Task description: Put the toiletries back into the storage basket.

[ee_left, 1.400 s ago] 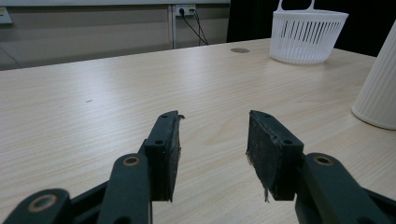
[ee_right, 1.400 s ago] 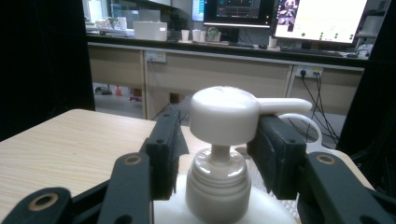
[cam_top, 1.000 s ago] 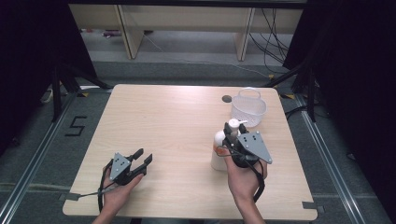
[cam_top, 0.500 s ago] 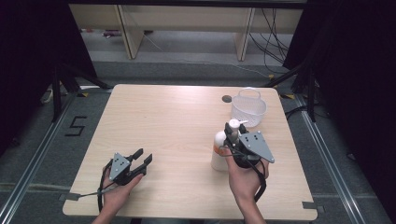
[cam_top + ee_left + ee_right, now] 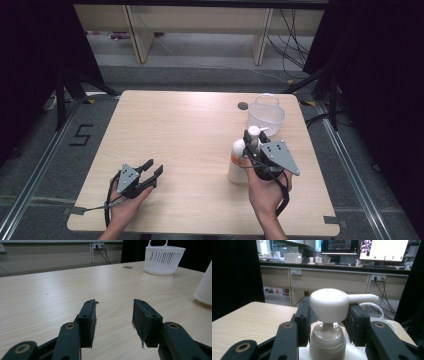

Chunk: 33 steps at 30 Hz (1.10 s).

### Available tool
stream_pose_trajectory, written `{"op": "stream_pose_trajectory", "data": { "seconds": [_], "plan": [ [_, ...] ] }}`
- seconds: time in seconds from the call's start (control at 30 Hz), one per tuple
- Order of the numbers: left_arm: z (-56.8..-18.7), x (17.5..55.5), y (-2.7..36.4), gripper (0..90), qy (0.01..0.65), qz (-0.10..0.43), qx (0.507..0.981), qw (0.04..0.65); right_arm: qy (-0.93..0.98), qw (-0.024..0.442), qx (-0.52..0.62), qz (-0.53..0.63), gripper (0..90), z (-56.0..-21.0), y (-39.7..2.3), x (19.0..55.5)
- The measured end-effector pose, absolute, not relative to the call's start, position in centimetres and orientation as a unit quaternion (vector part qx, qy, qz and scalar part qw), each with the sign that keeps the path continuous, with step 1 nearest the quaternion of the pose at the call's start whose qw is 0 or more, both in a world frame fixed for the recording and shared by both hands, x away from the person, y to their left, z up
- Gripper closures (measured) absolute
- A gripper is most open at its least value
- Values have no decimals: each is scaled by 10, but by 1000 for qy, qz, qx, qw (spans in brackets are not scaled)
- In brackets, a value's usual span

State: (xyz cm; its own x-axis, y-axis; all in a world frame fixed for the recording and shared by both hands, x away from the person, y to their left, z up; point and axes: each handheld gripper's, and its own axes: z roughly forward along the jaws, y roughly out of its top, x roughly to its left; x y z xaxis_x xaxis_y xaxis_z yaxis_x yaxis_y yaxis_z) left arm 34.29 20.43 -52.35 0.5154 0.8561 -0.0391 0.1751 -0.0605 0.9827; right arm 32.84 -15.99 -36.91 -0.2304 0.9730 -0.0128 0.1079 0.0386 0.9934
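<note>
A white pump bottle (image 5: 236, 161) stands upright on the right half of the wooden table (image 5: 190, 135). My right gripper (image 5: 254, 136) reaches in from the near side, level with the bottle's top. In the right gripper view my right gripper (image 5: 328, 312) has both pads against the sides of the pump head (image 5: 329, 303), whose spout points right. At the near left my left gripper (image 5: 152, 167) rests low over the table, open and holding nothing. In the left gripper view my left gripper (image 5: 113, 315) has bare wood between its pads, and the bottle's ribbed body (image 5: 205, 285) shows at the right edge.
A white slatted basket (image 5: 265, 103) with a handle stands just beyond the bottle near the far right corner, also visible as the basket (image 5: 163, 260). A small dark round spot (image 5: 243, 106) lies left of it. Desks and monitors stand past the table's far edge.
</note>
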Motion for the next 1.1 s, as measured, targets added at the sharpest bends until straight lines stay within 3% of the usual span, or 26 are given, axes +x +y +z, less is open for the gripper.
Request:
{"op": "stream_pose_trajectory", "data": {
  "seconds": [1.1],
  "plan": [
    [-524,343,204,529,389,302,662,565,560,439,464,527,601,-356,-179,330]
  ]
}}
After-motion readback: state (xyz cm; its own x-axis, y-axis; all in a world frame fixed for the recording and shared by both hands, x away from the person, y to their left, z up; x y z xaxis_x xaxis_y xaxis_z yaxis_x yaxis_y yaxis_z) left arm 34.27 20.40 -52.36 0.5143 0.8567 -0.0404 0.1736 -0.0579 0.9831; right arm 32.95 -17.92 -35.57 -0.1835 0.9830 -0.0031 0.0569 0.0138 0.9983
